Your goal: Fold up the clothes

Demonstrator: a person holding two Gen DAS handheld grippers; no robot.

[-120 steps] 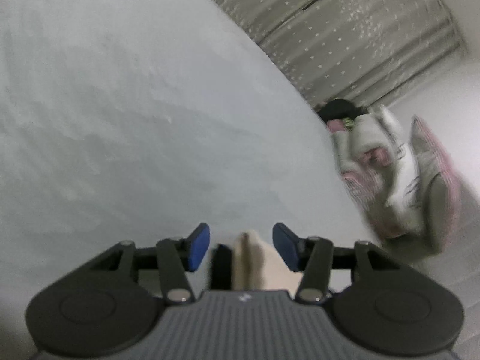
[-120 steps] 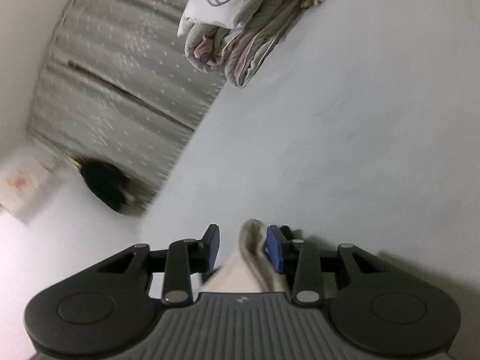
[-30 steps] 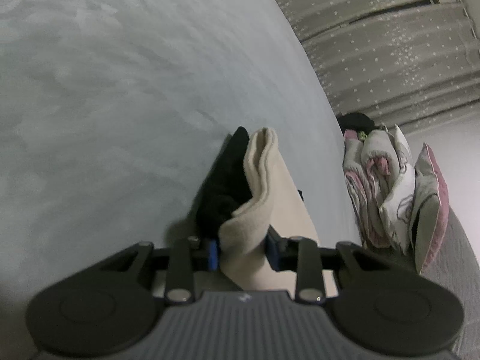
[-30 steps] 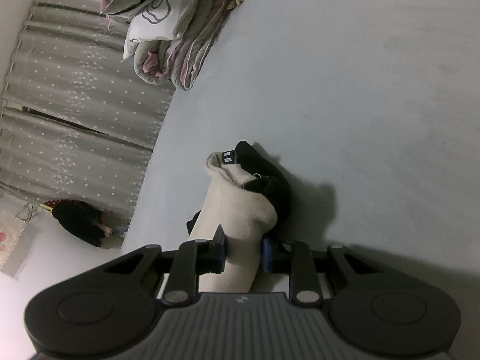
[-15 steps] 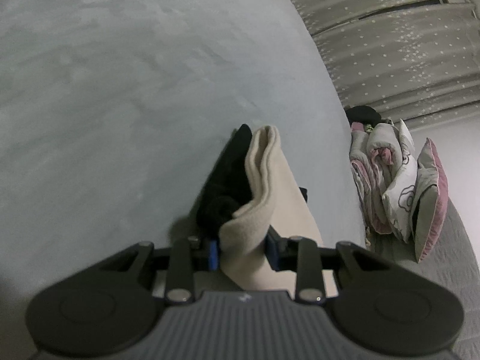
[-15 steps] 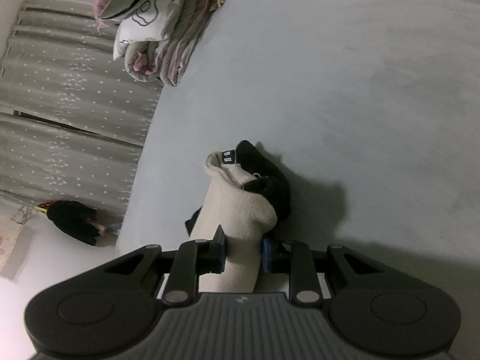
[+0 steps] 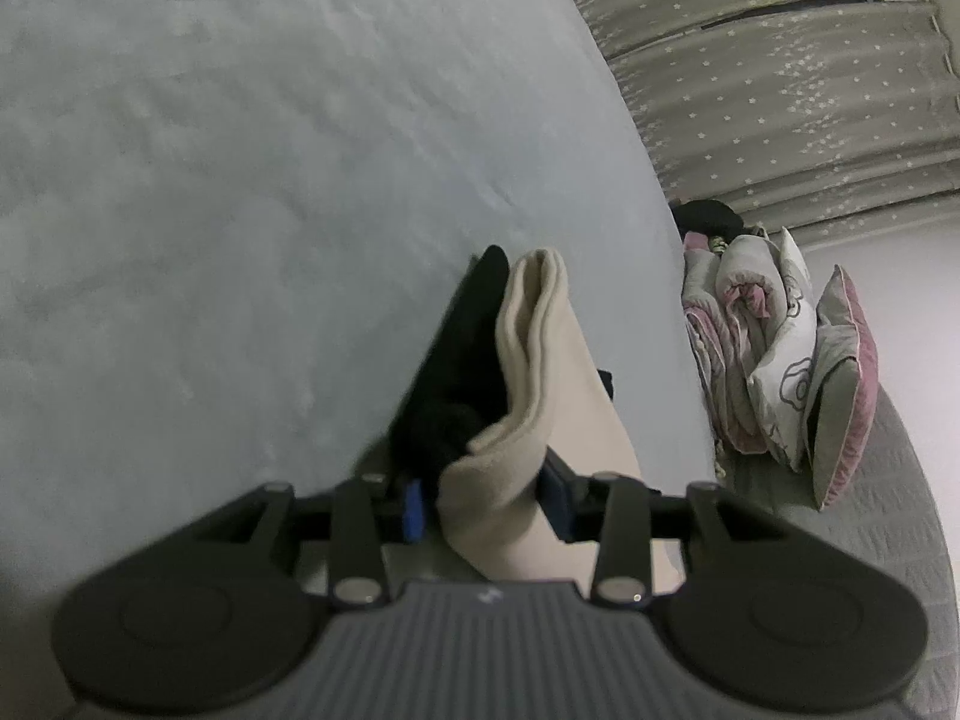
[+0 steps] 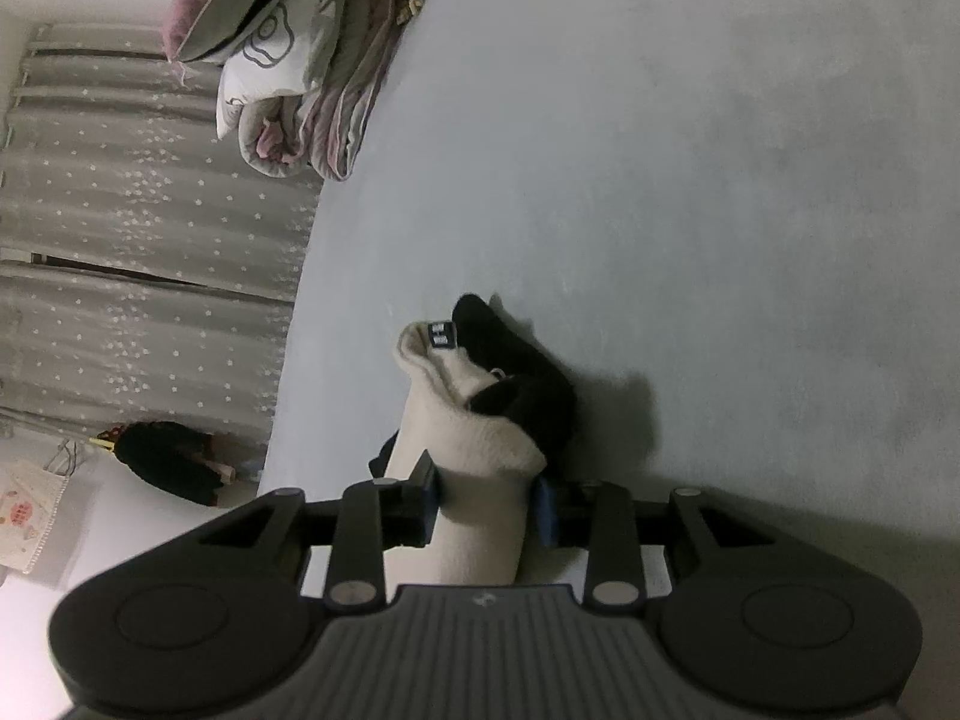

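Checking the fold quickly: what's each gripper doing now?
Left gripper: just opening, cream garment between its jaws.
Right gripper: just opening, same garment between its jaws.

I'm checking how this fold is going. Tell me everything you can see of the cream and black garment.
The cream and black garment is soft, fleecy cloth, cream outside with black showing along one side, and a small dark label near its far tip. It lies bunched in a long ridge on the pale grey bed. Its near folds sit between the jaws of the left gripper and the right gripper, which have just been opening; the blue pads look barely touching, no longer pinching.
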